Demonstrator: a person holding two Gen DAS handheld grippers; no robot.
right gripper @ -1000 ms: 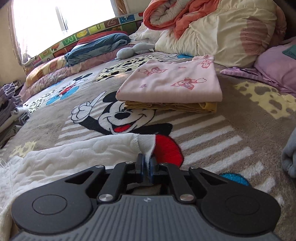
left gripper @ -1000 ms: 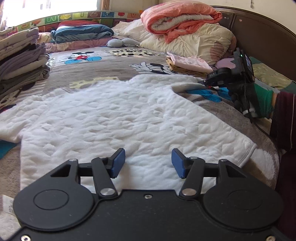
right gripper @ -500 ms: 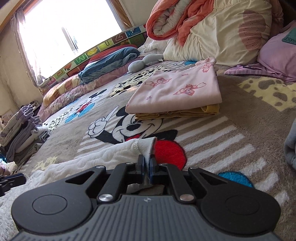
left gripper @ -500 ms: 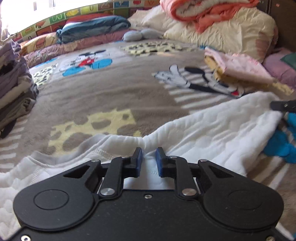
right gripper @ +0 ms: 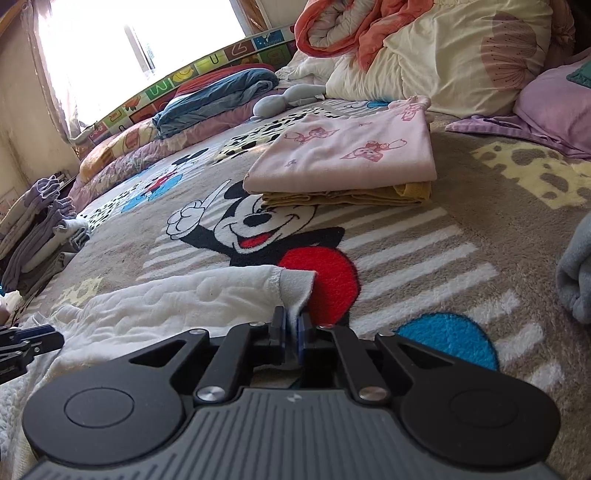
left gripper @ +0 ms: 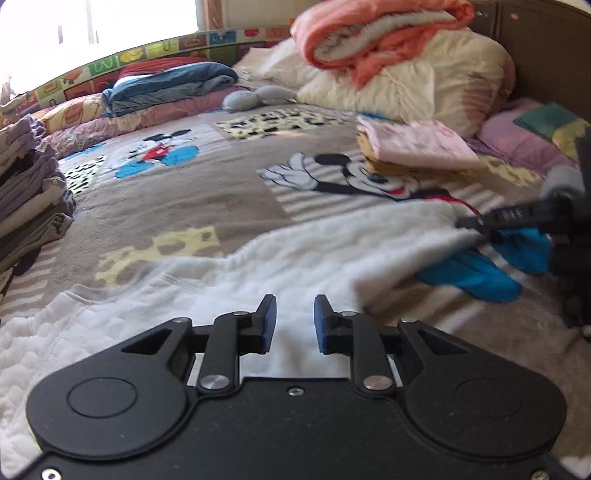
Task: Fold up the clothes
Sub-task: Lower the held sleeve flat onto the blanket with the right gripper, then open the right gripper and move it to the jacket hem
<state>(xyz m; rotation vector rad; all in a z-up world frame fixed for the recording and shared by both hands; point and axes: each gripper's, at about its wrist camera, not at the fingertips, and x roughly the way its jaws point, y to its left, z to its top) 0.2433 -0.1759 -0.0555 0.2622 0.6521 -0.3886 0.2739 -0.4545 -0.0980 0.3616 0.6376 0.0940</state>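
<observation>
My left tool [left gripper: 294,319] hangs low over the white top [left gripper: 229,273], its blue pads [left gripper: 269,317] parted with a gap between them and nothing in that gap; the quilted cloth lies just beneath. My right tool [right gripper: 291,328] is pinched tight on a corner of the same top [right gripper: 192,295], the hem folded up between its pads. In the left view that tool [left gripper: 480,221] shows at the right edge, blurred, at the top's far corner.

The top lies spread on the bed, over the grey blanket [right gripper: 424,236] with its cartoon mouse print. The gripped corner sits just before the mouse's red patch.

Beyond the mouse a folded stack [right gripper: 351,162] rests on the blanket, pink on top, yellow under it. At the left edge a taller pile [left gripper: 26,192] of grey and purple clothes stands well apart from the top. Against the headboard lie a cream quilt [right gripper: 443,59] and an orange one [left gripper: 369,33] bundled on it. A blue bundle [right gripper: 218,96] lies on the pillows under the window.
</observation>
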